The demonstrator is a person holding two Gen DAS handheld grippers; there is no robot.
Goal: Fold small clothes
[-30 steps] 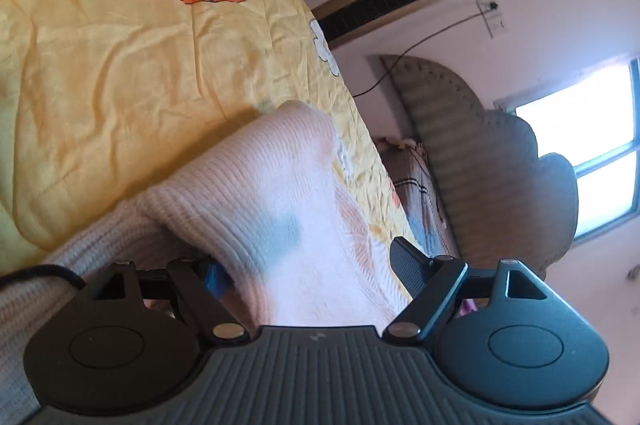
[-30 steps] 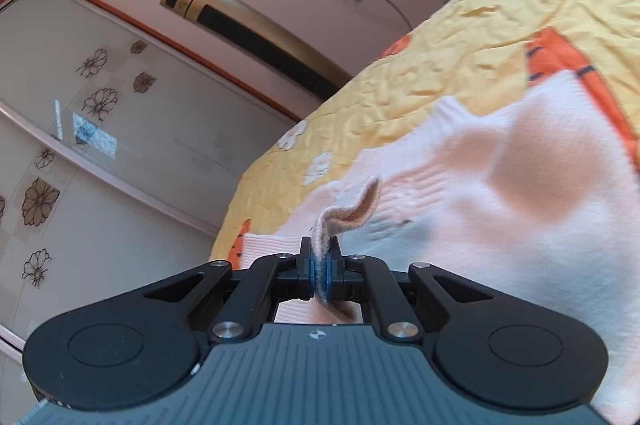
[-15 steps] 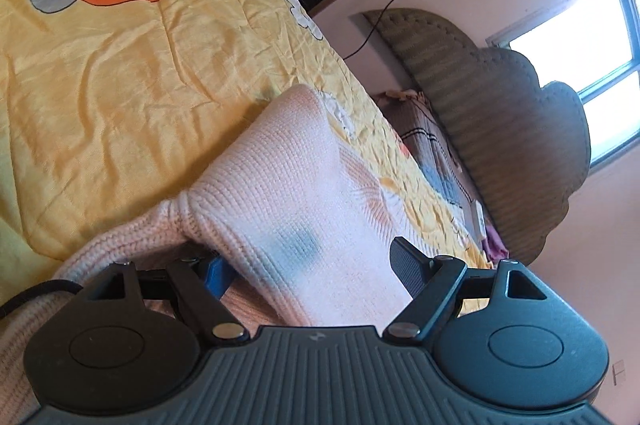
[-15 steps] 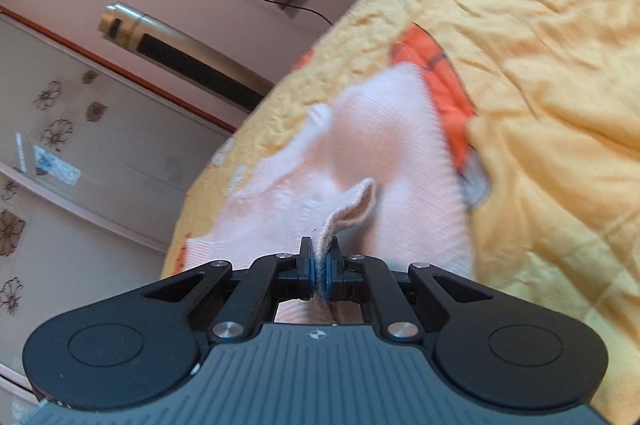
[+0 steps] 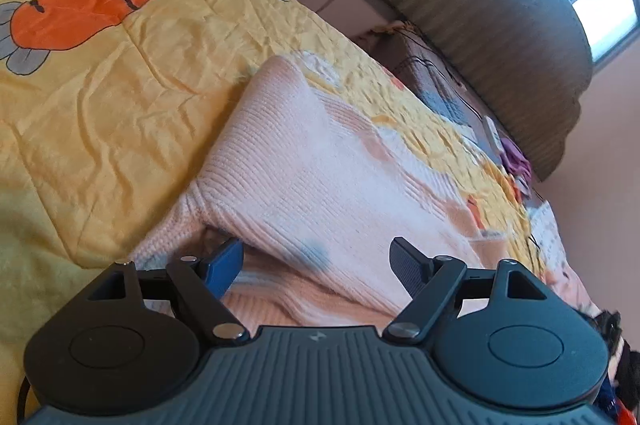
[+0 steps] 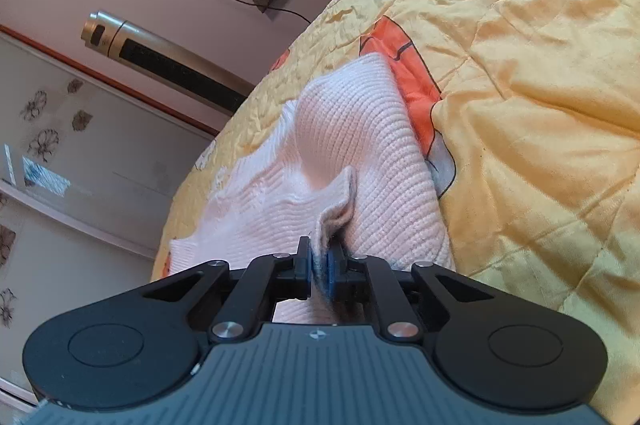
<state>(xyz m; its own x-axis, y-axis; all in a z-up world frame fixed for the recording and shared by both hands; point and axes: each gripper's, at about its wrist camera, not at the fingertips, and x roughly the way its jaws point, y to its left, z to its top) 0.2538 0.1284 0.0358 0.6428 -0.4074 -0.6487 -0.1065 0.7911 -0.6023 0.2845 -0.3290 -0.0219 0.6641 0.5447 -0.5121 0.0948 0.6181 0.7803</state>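
The pink knit sweater (image 6: pixel 352 161) lies on the yellow carrot quilt (image 6: pixel 540 73) (on a bed). The right gripper (image 6: pixel 320 265) pinches its near edge, jaws just starting to loosen. The left gripper (image 5: pixel 316 261) is wide open over the sweater, holding nothing.

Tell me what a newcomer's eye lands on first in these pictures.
First, the pale pink knitted sweater spread on the bright yellow quilt, with a big orange carrot print beyond it in the left view. Next, the right claw, its jaws just easing apart with a fold of the sweater between them. The left claw gapes wide above the knit.
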